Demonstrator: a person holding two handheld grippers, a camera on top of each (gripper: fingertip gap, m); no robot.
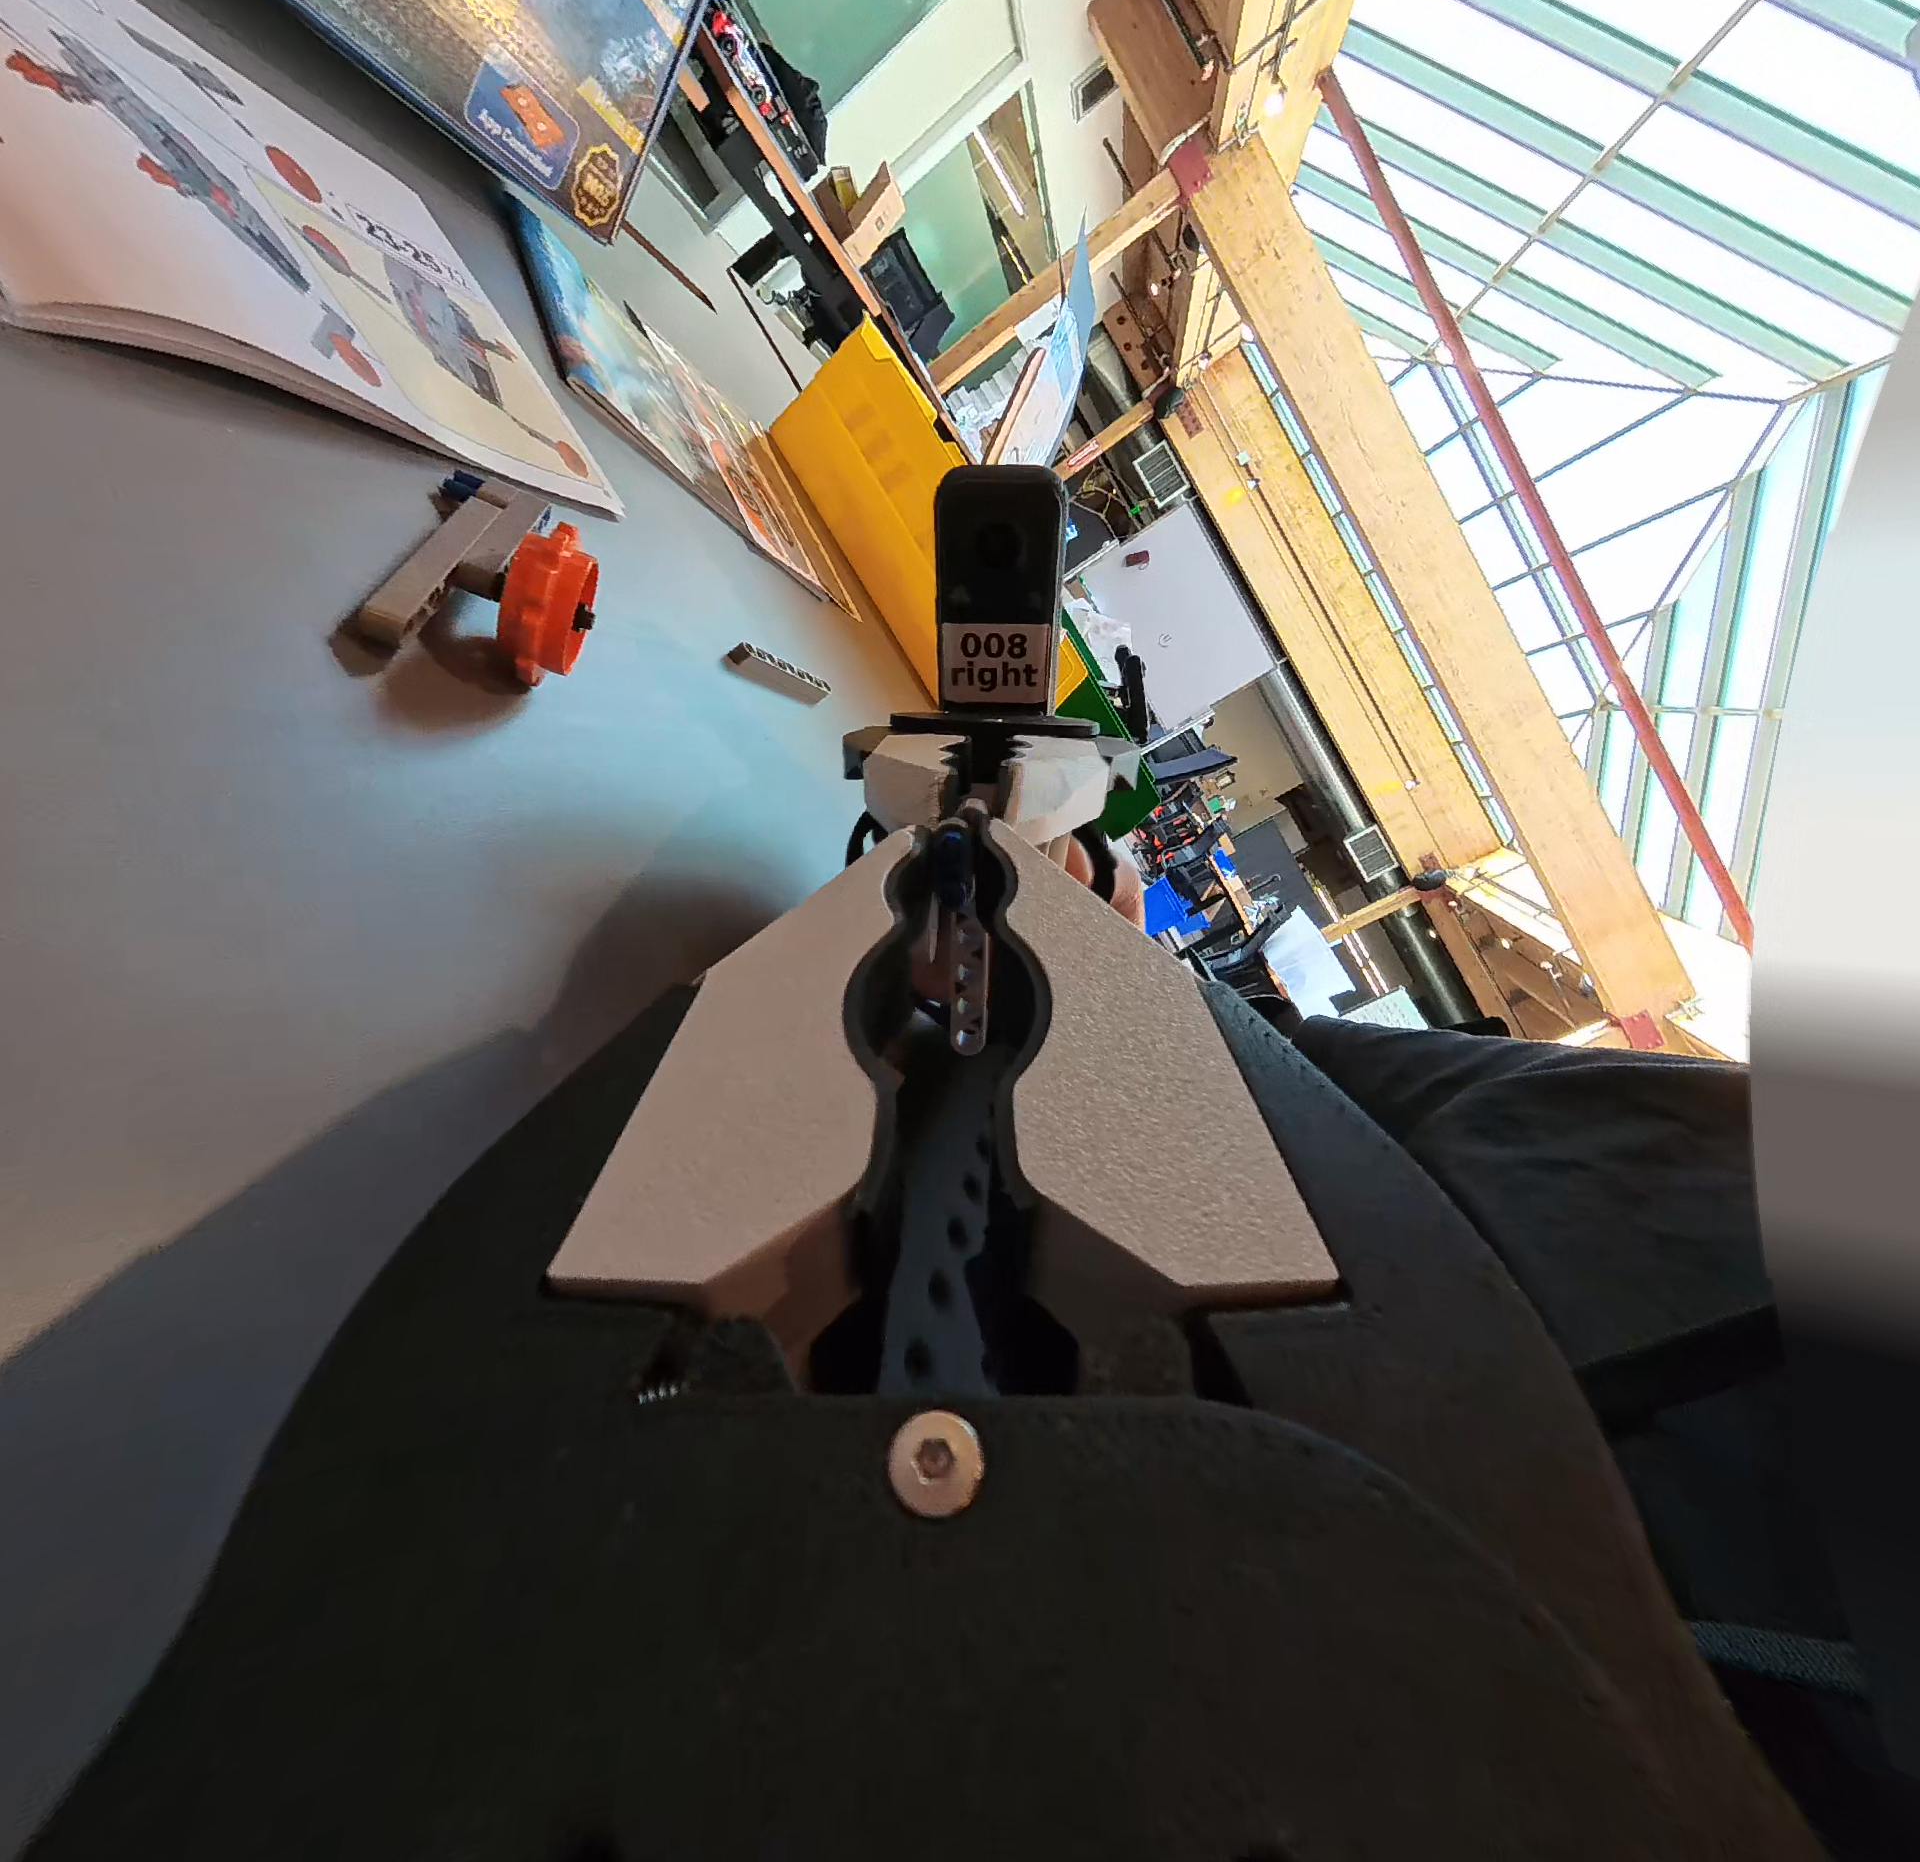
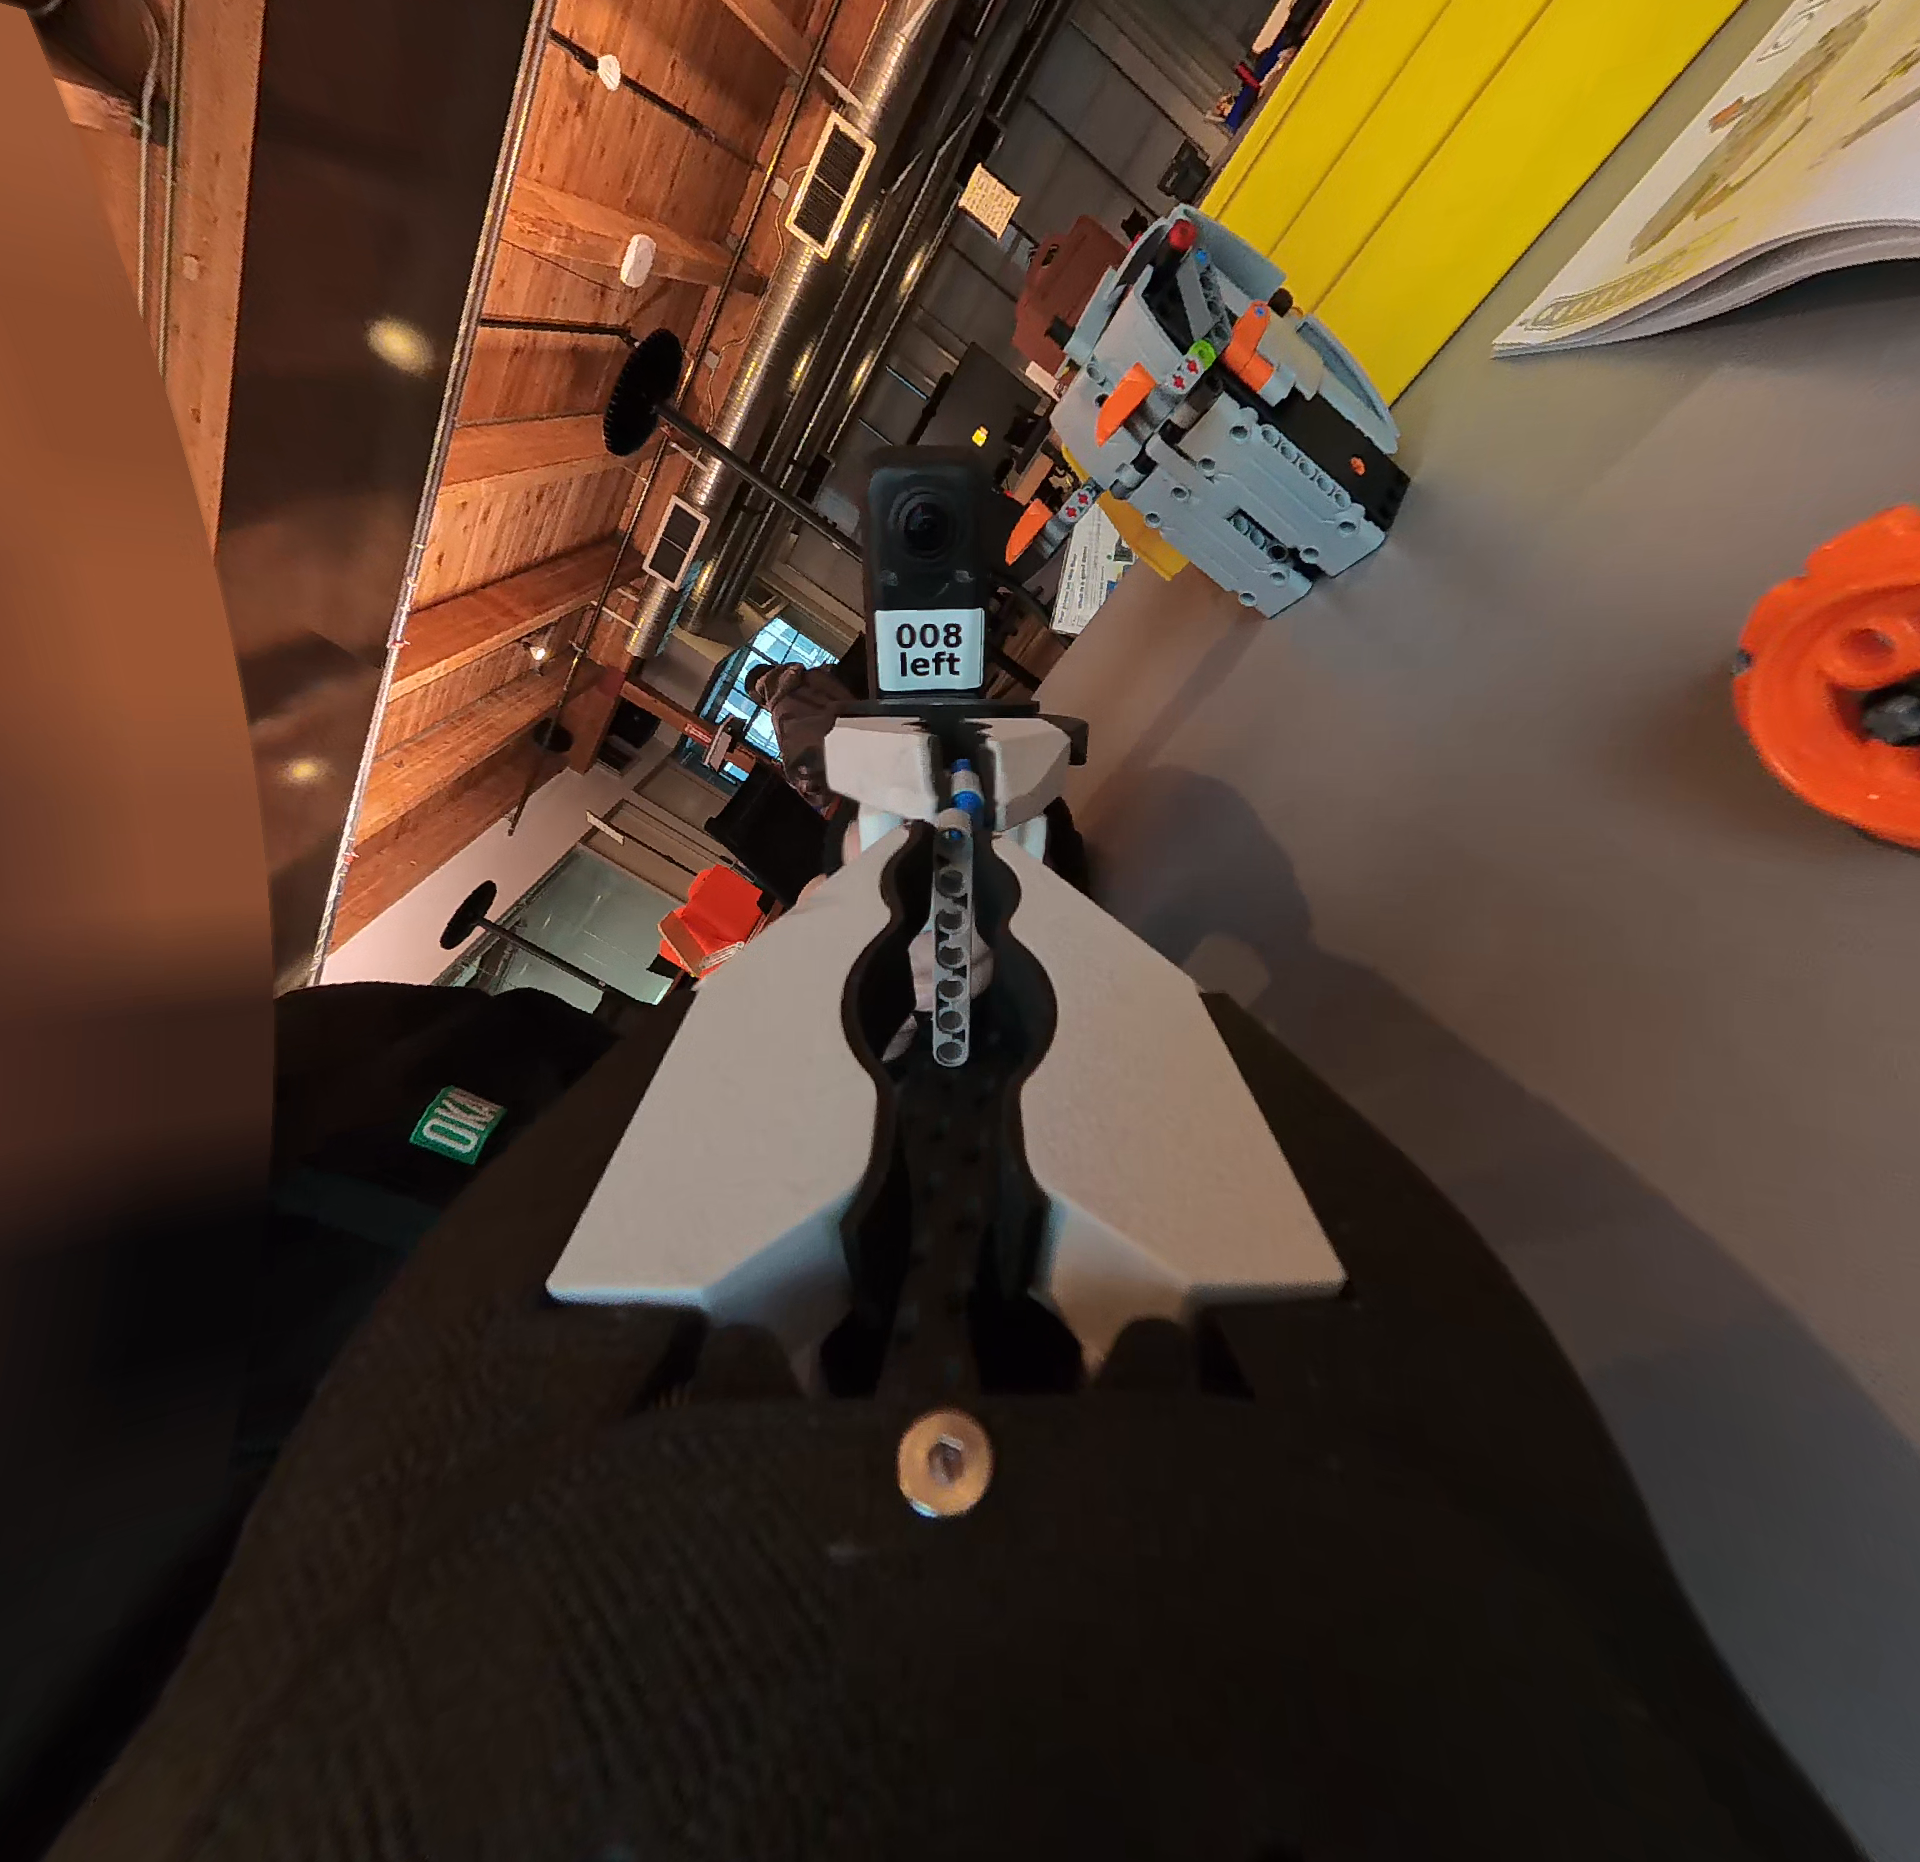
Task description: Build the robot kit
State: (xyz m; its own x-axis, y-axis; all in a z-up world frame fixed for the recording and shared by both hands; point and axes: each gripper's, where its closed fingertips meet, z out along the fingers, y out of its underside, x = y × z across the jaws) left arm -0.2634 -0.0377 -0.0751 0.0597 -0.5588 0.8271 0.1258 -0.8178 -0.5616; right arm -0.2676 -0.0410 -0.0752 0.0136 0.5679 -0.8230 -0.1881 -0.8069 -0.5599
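My left gripper is shut on a thin grey holed beam with a dark blue pin at its far end. The right gripper faces it tip to tip, almost touching. In the right wrist view my right gripper is shut on a light grey holed beam. A blue pin at that beam's far end reaches the left gripper's fingertips. Both grippers are held above the grey table. I cannot tell whether both views show the same beam.
On the table lie an orange gear on grey beams, a small grey beam, an open instruction booklet and a printed box. A yellow bin, a grey brick model and the orange gear show at right. Left and right tips are no more than a few centimetres apart. Left tips and right tips are each some 11 centimeters from the orange gear. Look for it in the left wrist view too.
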